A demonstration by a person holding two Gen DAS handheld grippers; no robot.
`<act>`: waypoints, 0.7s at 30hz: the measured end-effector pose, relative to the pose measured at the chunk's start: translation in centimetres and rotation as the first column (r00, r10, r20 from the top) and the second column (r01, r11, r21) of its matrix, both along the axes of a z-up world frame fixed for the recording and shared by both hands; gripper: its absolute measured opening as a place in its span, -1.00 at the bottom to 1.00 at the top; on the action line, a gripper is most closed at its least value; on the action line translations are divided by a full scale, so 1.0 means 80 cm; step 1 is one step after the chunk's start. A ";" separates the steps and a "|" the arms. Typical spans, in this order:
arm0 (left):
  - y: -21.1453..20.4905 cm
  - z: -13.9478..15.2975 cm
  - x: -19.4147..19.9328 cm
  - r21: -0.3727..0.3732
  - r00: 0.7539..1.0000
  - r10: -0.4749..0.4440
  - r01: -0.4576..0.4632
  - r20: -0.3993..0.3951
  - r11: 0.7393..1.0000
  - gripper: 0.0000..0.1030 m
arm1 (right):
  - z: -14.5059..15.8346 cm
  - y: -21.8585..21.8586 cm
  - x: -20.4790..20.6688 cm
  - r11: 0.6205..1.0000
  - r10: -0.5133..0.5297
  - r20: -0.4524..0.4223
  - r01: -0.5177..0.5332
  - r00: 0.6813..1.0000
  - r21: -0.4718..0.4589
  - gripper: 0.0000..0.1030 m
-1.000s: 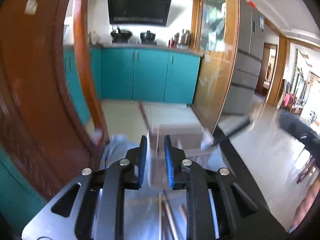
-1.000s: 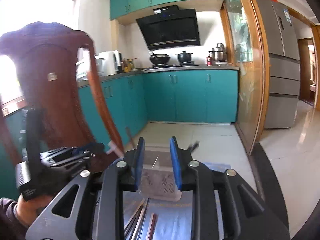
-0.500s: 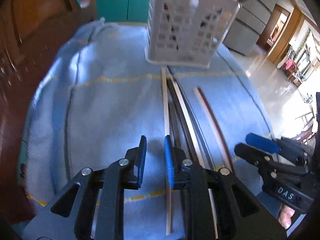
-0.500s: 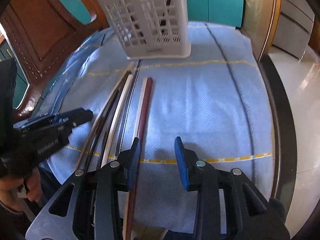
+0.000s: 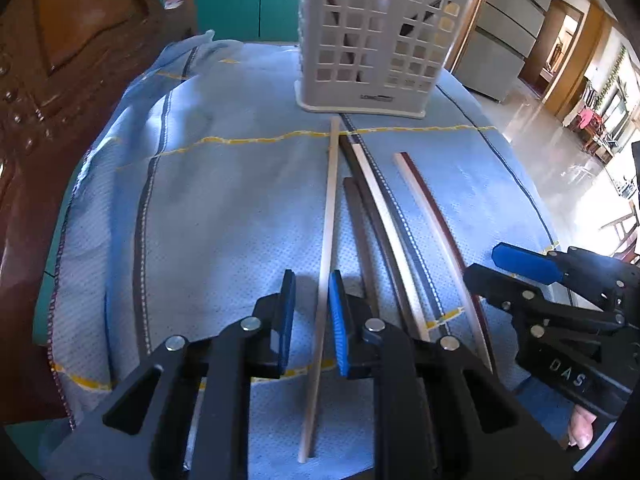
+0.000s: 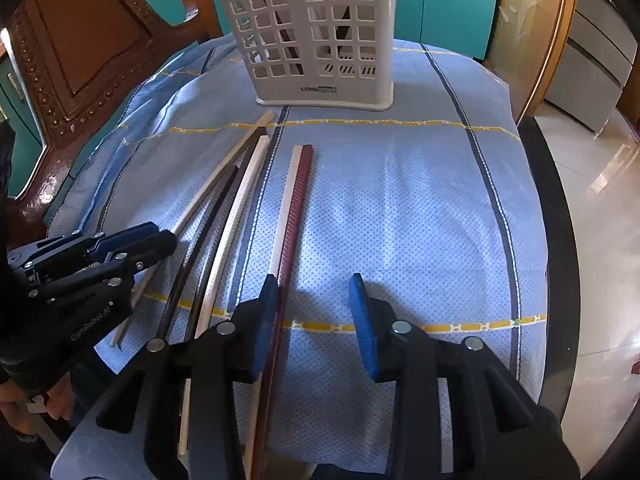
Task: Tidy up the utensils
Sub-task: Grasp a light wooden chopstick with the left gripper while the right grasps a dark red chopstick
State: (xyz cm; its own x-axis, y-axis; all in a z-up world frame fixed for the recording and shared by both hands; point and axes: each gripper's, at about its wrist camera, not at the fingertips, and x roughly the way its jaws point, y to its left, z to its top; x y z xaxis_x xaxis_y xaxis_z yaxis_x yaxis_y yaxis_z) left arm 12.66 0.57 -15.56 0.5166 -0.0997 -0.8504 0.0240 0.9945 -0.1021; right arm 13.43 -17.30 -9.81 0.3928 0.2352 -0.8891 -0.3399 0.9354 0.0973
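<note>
Several chopsticks lie lengthwise on the blue cloth (image 5: 220,200) in front of a white slotted basket (image 5: 368,40) that holds a few dark sticks. My left gripper (image 5: 313,320) hangs low over the cloth, open a narrow way. A pale wooden chopstick (image 5: 329,208) runs between its jaws, close to the right pad, with a gap on the left. My right gripper (image 6: 314,320) stands open wider. A dark red chopstick (image 6: 298,200) passes just inside its left pad, with a white chopstick (image 6: 286,200) beside it. Between the two grippers lie black chopsticks (image 6: 212,208) and another white one (image 6: 236,208).
A carved wooden chair (image 6: 88,40) stands close at the cloth's left side. The table's dark rim (image 6: 560,240) curves along the right, with tiled floor beyond. Each gripper shows in the other's view: the right gripper (image 5: 496,268) and the left gripper (image 6: 156,238).
Both grippers tipped down from facing the kitchen cabinets to low over the cloth and chopsticks. Since the middle frames they have hardly shifted.
</note>
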 end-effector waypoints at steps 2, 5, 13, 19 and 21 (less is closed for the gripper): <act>0.003 0.000 -0.001 0.002 1.000 0.005 -0.005 -0.001 1.000 -0.62 | 0.001 0.001 0.000 0.999 -0.008 0.017 0.009 1.000 -0.033 -0.31; 0.001 -0.001 -0.002 0.008 1.000 0.004 -0.004 0.004 1.000 -0.62 | -0.003 -0.002 0.001 0.996 -0.022 0.029 0.025 0.999 -0.084 -0.31; -0.002 -0.001 -0.002 0.024 1.000 0.004 -0.004 0.006 1.000 -0.62 | 0.005 0.010 0.000 0.999 0.035 0.017 -0.035 0.999 0.020 -0.31; -0.002 -0.001 -0.003 0.015 1.000 0.012 -0.012 0.007 1.000 -0.62 | -0.006 0.032 -0.001 0.998 0.058 0.008 -0.057 0.998 -0.023 -0.75; -0.003 -0.001 -0.004 0.020 1.000 0.011 -0.011 0.010 1.000 -0.62 | -0.007 0.030 0.000 0.999 0.045 0.002 -0.045 0.999 -0.007 -0.77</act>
State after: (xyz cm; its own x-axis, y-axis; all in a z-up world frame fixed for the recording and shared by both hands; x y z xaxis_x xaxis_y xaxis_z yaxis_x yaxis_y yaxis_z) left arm 12.33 0.34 -15.60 0.5261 -0.0773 -0.8469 0.0139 0.9965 -0.0824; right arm 13.45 -14.91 -10.36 0.3842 0.2468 -0.8897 -0.3816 0.9199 0.0904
